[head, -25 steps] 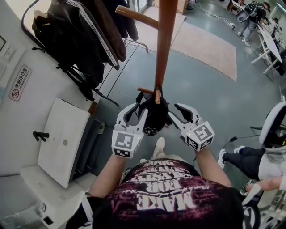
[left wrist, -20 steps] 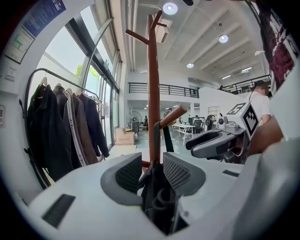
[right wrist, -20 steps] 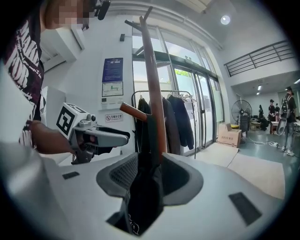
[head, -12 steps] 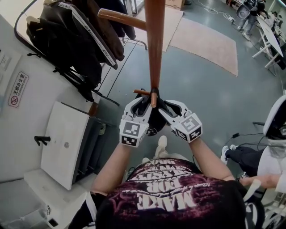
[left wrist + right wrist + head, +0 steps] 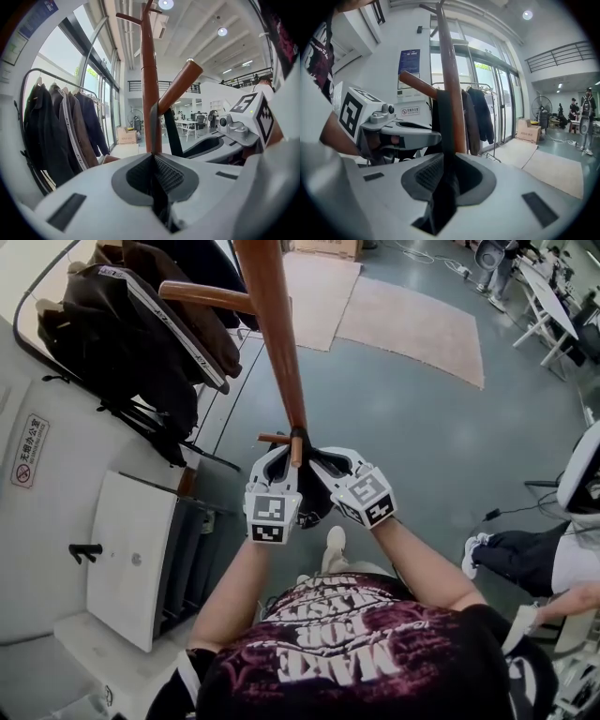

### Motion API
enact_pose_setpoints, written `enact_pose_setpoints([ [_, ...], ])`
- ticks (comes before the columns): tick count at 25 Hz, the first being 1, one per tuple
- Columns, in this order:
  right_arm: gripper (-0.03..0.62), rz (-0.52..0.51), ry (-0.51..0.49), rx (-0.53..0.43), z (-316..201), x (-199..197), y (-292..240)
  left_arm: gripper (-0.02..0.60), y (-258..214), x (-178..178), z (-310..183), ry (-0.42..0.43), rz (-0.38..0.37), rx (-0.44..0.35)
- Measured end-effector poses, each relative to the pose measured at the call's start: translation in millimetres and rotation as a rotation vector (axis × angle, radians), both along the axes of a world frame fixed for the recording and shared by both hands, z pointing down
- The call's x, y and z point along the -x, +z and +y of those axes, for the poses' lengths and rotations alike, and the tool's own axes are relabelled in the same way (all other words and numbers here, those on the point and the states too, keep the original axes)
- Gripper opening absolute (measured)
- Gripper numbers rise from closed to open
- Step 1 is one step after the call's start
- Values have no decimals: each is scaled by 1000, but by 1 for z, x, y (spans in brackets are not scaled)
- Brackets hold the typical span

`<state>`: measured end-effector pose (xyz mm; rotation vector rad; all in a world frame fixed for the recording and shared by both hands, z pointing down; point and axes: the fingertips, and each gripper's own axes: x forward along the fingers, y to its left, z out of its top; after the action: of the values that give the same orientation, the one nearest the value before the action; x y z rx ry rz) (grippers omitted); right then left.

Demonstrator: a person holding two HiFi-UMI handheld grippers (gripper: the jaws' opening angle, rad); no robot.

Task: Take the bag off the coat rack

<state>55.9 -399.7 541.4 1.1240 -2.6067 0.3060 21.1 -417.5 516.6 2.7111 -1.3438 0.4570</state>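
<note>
A black bag hangs by its strap from a short lower peg of the brown wooden coat rack pole. My left gripper is just left of the peg; in the left gripper view its jaws are shut on the thin strap, which runs up to the peg. My right gripper is just right of the peg. Its jaws are closing, and the pads pinch the black strap between them. The grippers hide most of the bag.
A clothes rail with dark coats stands at the left, by a white wall. A white cabinet is below it. A longer peg juts left higher up. A rug lies beyond, and a seated person is at the right.
Both grippers have moved in from either side of the bag to the peg. Their jaws, wide open before, have come together on the strap.
</note>
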Motion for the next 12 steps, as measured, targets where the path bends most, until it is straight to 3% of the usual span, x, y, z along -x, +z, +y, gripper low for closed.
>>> enact_pose_setpoints([
  [2, 65, 16, 23, -16, 1, -2, -3, 11, 0, -1, 2, 0, 1, 6],
  [4, 10, 18, 52, -33, 4, -5, -8, 9, -1, 2, 6, 0, 14, 19],
  [8, 8, -4, 79, -27, 9, -12, -18, 9, -11, 7, 13, 0, 60, 52],
  [12, 8, -34, 82, -71, 17, -19, -45, 8, -41, 3, 26, 36, 77, 7],
])
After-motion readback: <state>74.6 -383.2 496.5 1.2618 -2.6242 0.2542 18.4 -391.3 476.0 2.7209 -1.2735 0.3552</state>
